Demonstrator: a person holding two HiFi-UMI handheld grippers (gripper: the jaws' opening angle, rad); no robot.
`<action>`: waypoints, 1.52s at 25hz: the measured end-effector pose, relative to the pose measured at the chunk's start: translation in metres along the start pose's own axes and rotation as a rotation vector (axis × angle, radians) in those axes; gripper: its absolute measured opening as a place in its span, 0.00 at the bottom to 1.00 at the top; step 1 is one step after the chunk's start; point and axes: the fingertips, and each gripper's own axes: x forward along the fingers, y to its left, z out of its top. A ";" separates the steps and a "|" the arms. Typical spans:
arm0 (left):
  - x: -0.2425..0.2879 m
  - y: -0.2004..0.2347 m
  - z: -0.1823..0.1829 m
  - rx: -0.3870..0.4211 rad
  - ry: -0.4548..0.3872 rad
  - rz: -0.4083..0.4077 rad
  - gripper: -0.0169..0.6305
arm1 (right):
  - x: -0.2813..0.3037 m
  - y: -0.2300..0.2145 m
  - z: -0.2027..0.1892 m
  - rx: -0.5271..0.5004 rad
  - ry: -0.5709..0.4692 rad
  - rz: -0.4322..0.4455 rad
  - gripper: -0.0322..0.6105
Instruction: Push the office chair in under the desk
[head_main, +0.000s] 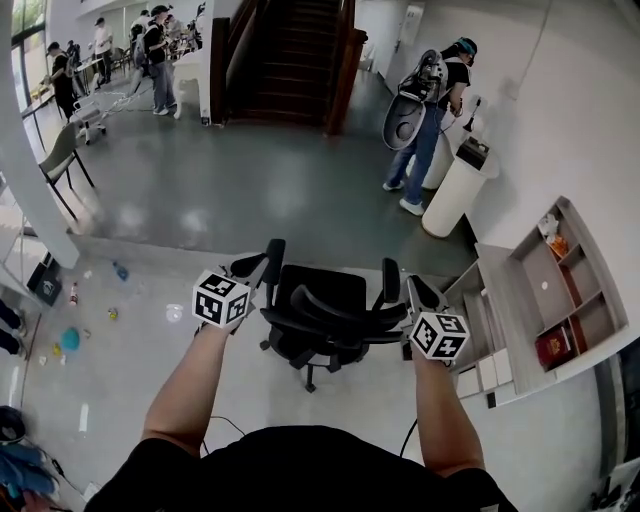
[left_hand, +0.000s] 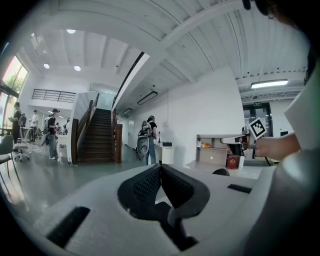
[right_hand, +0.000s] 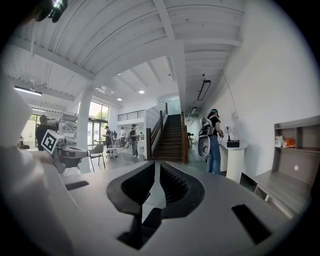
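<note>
A black office chair (head_main: 322, 318) stands on the pale floor in the head view, its backrest toward me. The grey desk (head_main: 527, 296) with shelves is to its right. My left gripper (head_main: 252, 267) is shut and sits by the chair's left armrest (head_main: 272, 258). My right gripper (head_main: 417, 290) is shut by the right armrest (head_main: 390, 280). Whether either touches the chair I cannot tell. In the left gripper view the jaws (left_hand: 160, 168) meet with nothing between them, and the desk (left_hand: 216, 156) lies ahead. The right gripper view shows its jaws (right_hand: 159, 172) closed on nothing.
A person with a backpack (head_main: 436, 110) stands at a white pedestal (head_main: 455, 190) beyond the desk. A dark staircase (head_main: 290, 60) rises at the back. Small litter (head_main: 70, 338) lies on the floor at left, near a grey chair (head_main: 60, 160) and a white pillar (head_main: 30, 190).
</note>
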 end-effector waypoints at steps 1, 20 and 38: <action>0.003 0.005 0.001 0.008 -0.007 -0.007 0.05 | 0.004 0.001 0.001 0.002 -0.002 -0.009 0.11; 0.030 0.008 -0.002 0.009 -0.010 -0.042 0.05 | 0.012 -0.017 0.002 -0.019 -0.018 -0.051 0.11; 0.060 -0.026 -0.003 0.010 0.025 0.030 0.05 | 0.015 -0.087 -0.012 -0.082 0.016 0.001 0.11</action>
